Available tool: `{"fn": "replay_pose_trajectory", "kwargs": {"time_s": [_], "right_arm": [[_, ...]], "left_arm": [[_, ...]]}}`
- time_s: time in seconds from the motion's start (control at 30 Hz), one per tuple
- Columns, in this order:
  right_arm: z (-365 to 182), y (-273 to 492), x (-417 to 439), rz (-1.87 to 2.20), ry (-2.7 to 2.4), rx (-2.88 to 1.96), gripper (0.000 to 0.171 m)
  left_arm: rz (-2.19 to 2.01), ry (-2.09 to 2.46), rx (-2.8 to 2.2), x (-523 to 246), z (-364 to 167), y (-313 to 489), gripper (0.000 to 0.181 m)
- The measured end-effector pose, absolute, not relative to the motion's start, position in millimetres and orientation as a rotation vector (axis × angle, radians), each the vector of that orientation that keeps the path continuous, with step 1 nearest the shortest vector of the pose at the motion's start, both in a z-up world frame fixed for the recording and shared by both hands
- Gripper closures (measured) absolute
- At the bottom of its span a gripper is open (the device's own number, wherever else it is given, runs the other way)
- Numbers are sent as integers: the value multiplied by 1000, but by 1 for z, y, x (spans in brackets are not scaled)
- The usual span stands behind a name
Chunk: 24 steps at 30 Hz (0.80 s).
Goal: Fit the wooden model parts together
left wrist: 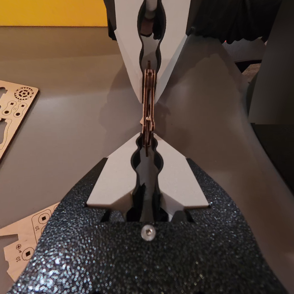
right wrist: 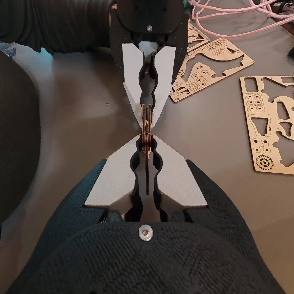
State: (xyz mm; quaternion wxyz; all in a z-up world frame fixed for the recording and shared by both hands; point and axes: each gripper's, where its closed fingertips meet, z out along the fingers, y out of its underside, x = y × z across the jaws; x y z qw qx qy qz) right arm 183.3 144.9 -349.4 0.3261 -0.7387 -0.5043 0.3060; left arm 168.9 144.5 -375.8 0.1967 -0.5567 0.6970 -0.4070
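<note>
A small wooden model assembly of several thin laser-cut layers is seen edge-on, held in the air between the two grippers, which face each other tip to tip. My left gripper is shut on its near end. My right gripper is shut on the far end. In the right wrist view the same assembly sits between my right gripper and my left gripper. A thin dark wooden strip runs back between the right fingers.
The grey table carries wooden part sheets with cut-outs: at the left and lower left, also shown at the right and behind. Pink cables lie at the back right. A dark sleeve reaches in. Both grippers' tips are close together, under 4 cm apart.
</note>
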Motion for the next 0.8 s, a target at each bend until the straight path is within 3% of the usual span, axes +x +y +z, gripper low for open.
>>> {"fn": "replay_pose_trajectory", "kwargs": {"time_s": [0.8], "right_arm": [[-350,145,183,671,-1367,-1936,163]], "left_arm": [[-1066,1994,-1521,169,-377,147,174]]}}
